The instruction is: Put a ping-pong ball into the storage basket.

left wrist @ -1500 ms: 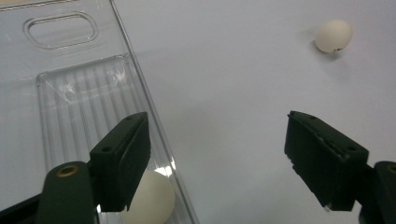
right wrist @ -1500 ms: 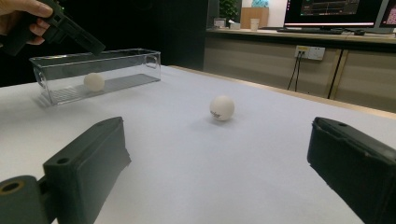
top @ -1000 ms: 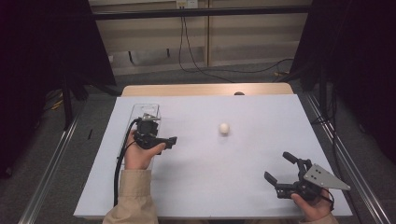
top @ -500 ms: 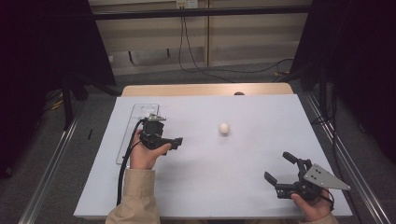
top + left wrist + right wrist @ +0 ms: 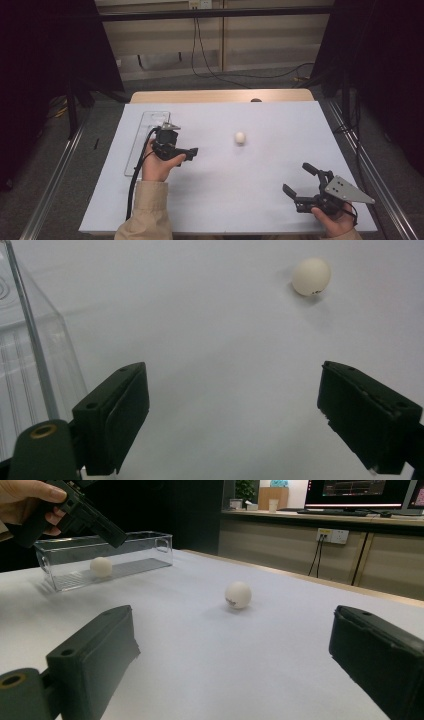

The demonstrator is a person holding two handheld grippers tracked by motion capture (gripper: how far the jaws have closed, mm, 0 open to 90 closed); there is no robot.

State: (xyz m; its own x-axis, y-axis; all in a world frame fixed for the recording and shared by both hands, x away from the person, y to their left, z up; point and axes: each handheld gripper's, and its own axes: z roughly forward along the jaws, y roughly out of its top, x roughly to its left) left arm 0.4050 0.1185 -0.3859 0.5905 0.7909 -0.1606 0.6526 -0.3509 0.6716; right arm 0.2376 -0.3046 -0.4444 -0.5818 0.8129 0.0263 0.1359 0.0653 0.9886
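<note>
Left hand-held gripper: sits just right of the clear box, pointing out across the table toward the loose ball. Jaws have just been opening, and they're spread wide now with nothing between them, just bare white surface in the left gripper view.

Right hand-held gripper: down at the near right corner, well apart from everything. Jaws gaping, not holding a thing.

Loose ball: small white ball, sitting on its own around the middle of the table, between the two grippers but closer to the left one. Shows in the left gripper view up past the jaws, not touching them, and in the right gripper view too.

Clear box: long see-through plastic tray along the left side of the table.

Ball in box: second white ball resting inside the tray, seen through the wall in the right gripper view.

Table: white sheet on top.
</note>
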